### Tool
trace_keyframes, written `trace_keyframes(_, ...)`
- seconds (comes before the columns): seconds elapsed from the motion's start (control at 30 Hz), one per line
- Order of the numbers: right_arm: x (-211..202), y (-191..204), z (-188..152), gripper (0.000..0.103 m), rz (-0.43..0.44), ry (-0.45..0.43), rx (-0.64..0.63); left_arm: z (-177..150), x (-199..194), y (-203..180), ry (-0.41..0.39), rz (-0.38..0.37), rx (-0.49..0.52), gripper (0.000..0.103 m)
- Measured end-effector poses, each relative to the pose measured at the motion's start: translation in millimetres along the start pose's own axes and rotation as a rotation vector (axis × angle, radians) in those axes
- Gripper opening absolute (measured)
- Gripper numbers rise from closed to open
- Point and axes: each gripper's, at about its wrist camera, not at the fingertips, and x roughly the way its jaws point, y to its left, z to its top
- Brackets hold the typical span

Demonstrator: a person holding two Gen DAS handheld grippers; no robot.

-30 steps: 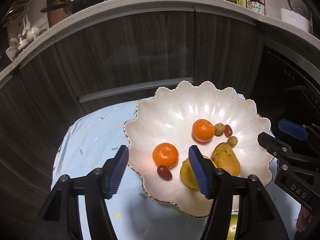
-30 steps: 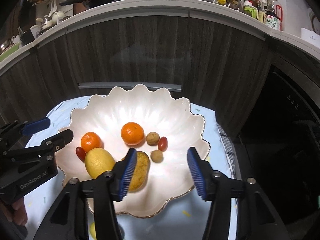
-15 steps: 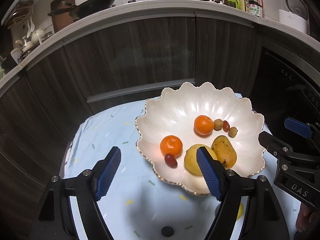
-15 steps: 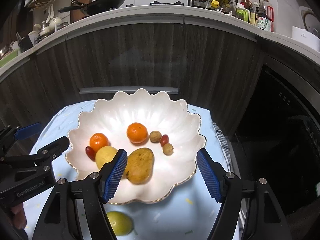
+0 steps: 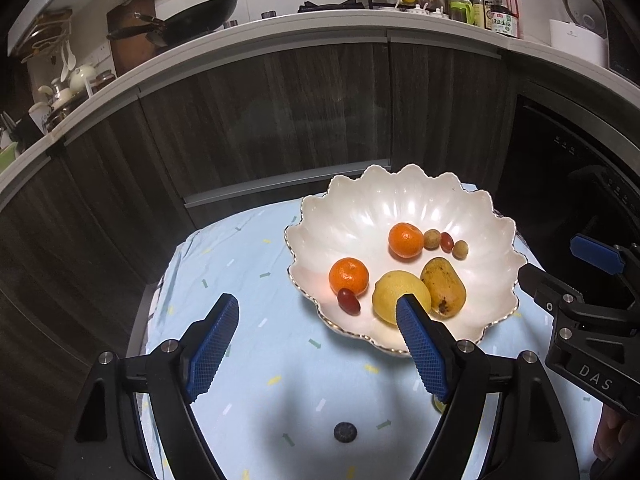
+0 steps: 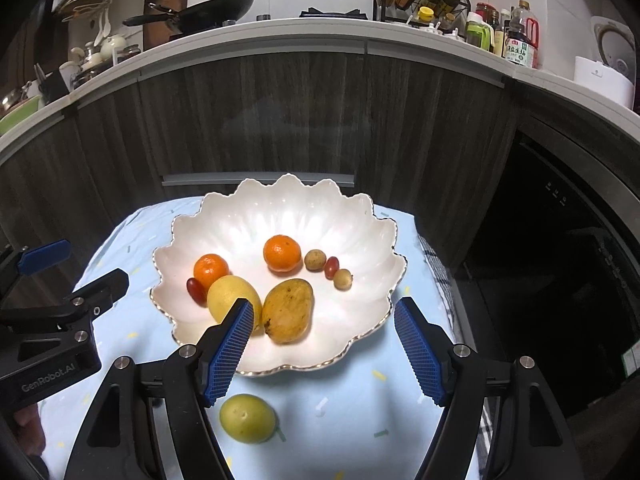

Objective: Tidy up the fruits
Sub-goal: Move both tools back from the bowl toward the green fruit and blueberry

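Note:
A white scalloped bowl [image 5: 400, 204] [image 6: 280, 208] stands on a light blue cloth. It holds two mandarins [image 5: 348, 276] [image 5: 405, 240], a lemon [image 5: 396, 294], a mango [image 5: 443, 287], grape tomatoes [image 5: 348, 301] and small brown fruits [image 5: 431, 239]. A yellow-green lemon [image 6: 247, 418] lies on the cloth in front of the bowl. My left gripper [image 5: 318, 344] is open and empty, above the cloth left of the bowl's front. My right gripper [image 6: 326, 342] is open and empty over the bowl's near rim.
A small dark round thing [image 5: 345, 431] lies on the cloth [image 5: 248, 264] near me. Dark wooden cabinets [image 6: 304, 120] stand behind the small table. A counter above holds a wok [image 6: 212, 6] and bottles [image 6: 516, 40]. A dark appliance [image 6: 560, 240] is at the right.
Both grippers have pulled back and up from the bowl, which now looks smaller and farther. The loose lemon and the dark round thing on the cloth have come into view.

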Motion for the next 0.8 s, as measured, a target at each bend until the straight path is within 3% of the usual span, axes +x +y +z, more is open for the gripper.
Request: trace_keyframes(0.8,-7,27,-32,0.073,0.019,0.041,-0.078,-42,-10,13,0.006,-0.022,0.012,0.080)
